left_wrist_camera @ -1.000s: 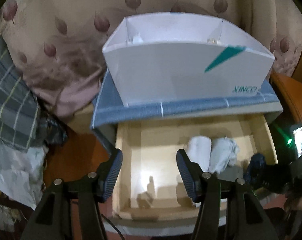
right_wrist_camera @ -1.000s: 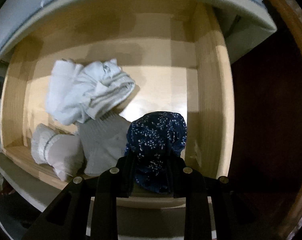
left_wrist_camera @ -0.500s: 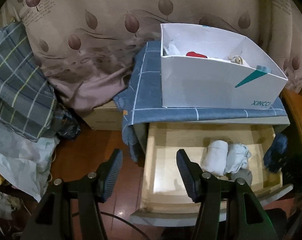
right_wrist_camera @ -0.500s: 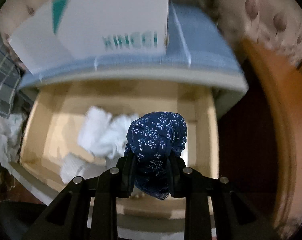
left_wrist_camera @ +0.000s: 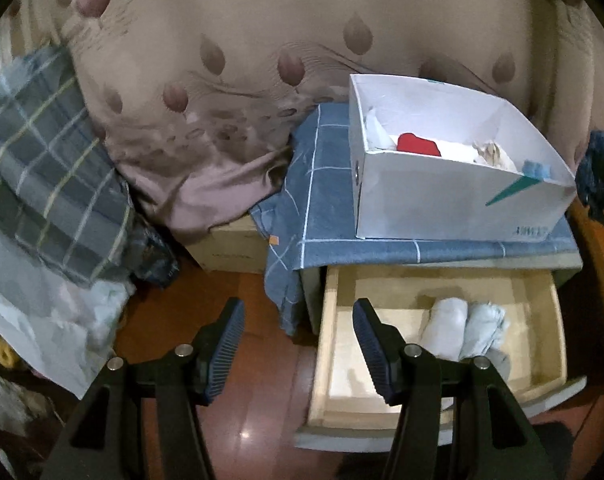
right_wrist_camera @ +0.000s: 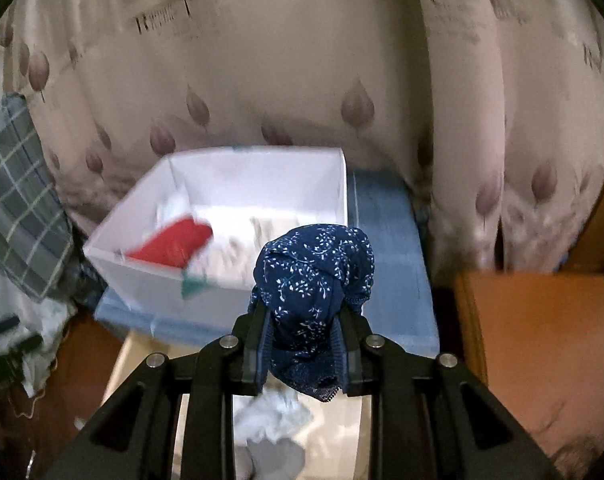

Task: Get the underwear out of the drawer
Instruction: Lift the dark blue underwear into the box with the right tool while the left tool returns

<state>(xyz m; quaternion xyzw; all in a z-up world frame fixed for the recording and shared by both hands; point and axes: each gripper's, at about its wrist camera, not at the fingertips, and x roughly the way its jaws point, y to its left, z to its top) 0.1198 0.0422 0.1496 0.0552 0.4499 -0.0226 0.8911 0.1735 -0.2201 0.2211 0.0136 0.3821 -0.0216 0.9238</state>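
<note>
Curtain [right_wrist_camera: 302, 80] with leaf print behind everything. Wooden drawer [left_wrist_camera: 330, 360] stands open below the blue checked cloth [left_wrist_camera: 326, 200]. White box [left_wrist_camera: 442, 204] sits on that cloth, teal mark and unreadable lettering on its front. My right gripper [right_wrist_camera: 302, 344] is clamped on the navy floral underwear [right_wrist_camera: 314, 276], clear above the drawer. Pale rolled pieces [left_wrist_camera: 462, 332] remain near the drawer's right side. My left gripper [left_wrist_camera: 298, 352] is apart, empty.

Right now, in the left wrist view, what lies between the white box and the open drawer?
In the left wrist view, the blue checked cloth lies between the white box and the open drawer, over the cabinet top's front edge.
</note>
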